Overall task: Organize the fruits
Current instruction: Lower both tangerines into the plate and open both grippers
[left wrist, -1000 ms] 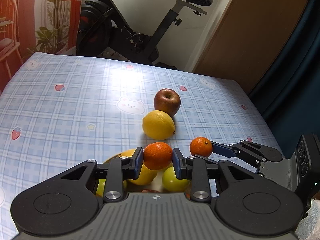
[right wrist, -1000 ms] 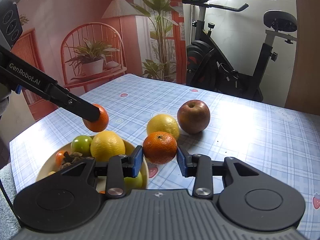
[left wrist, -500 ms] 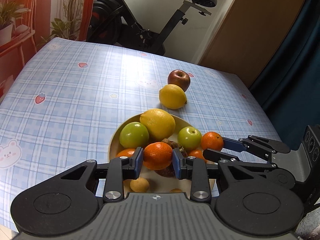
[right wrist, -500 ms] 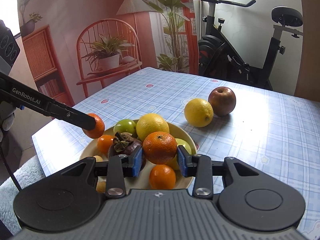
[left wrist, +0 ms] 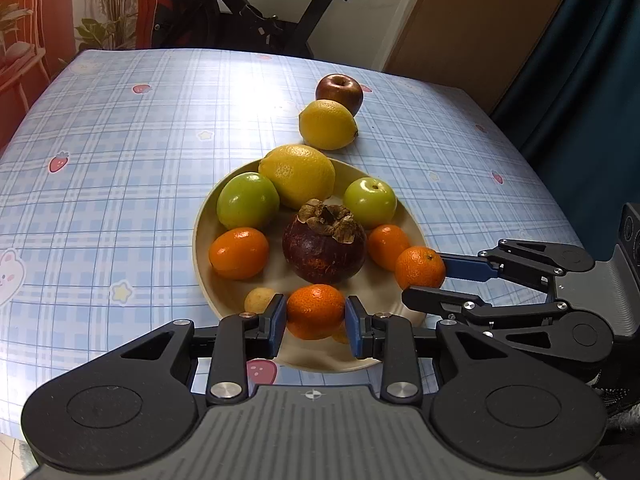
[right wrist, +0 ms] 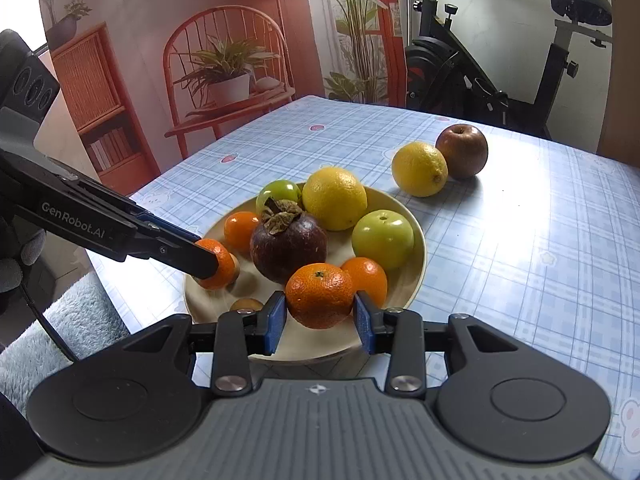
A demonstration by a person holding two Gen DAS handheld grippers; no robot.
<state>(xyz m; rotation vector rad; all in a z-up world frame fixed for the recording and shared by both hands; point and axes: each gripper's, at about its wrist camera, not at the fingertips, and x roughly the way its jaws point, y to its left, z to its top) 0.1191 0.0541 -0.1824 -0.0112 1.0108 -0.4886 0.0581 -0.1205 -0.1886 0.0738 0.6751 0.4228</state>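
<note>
A cream plate [left wrist: 200, 248] on the blue checked tablecloth holds a dark mangosteen [left wrist: 324, 244], a large lemon [left wrist: 298, 176], two green fruits, two small oranges and small brown fruits. My left gripper [left wrist: 316, 316] is shut on a tangerine [left wrist: 316, 304] just over the plate's near rim. My right gripper [right wrist: 320, 310] is shut on a second tangerine [right wrist: 320, 292] over the plate's near right side. In the left wrist view that tangerine [left wrist: 420, 268] hangs beside a small orange. In the right wrist view the left gripper's tangerine [right wrist: 220, 266] shows at the plate's left edge.
Beyond the plate a loose lemon [left wrist: 327, 125] and a red apple [left wrist: 339, 89] lie touching on the cloth. An exercise bike [right wrist: 480, 80] stands past the far table edge. A red chair with a potted plant [right wrist: 224, 76] is at the left. A fluffy rug [right wrist: 80, 320] lies below.
Both grippers came back and down over the plate, each keeping its tangerine. The whole plate now shows, with the loose lemon and apple farther away.
</note>
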